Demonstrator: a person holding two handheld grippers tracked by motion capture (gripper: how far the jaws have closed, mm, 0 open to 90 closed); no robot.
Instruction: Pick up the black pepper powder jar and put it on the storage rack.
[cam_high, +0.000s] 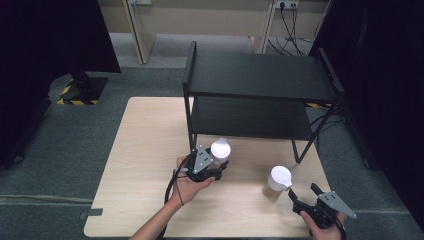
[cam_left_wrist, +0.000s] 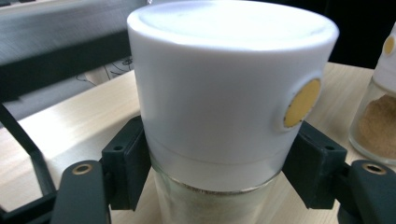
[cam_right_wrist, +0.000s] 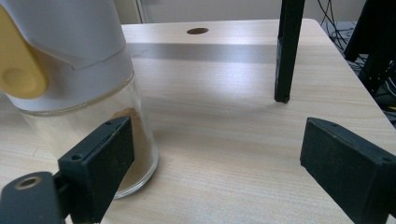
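I read the step as carrying the held jar (cam_high: 220, 150) from the table (cam_high: 145, 175) toward the black two-tier rack (cam_high: 260, 77) just behind it. My left gripper (cam_high: 212, 167) is clamped on this jar, the pads pressing the glass just under the white lid (cam_left_wrist: 229, 79). To do it well I want to keep the jar upright, lift it above the rack's front leg, and set it flat on a shelf before I let go; the grip sits low on smooth glass, so I judge a tilt could let it slip.

My right gripper (cam_high: 305, 197) waits with its jaws apart near the table's right front corner. The second jar (cam_high: 279, 180), white-lidded with brown powder (cam_right_wrist: 135, 149) in its glass, stands on the table just beside the left pad, not between the pads.

The table is pale wood grain, with a small round hole (cam_right_wrist: 197, 31) near its far edge. Around it lies grey carpet (cam_high: 55, 150), with dark curtains at both sides, cables (cam_high: 292, 30) at the back wall, and yellow-black hazard tape (cam_high: 70, 100) by a stand's base.
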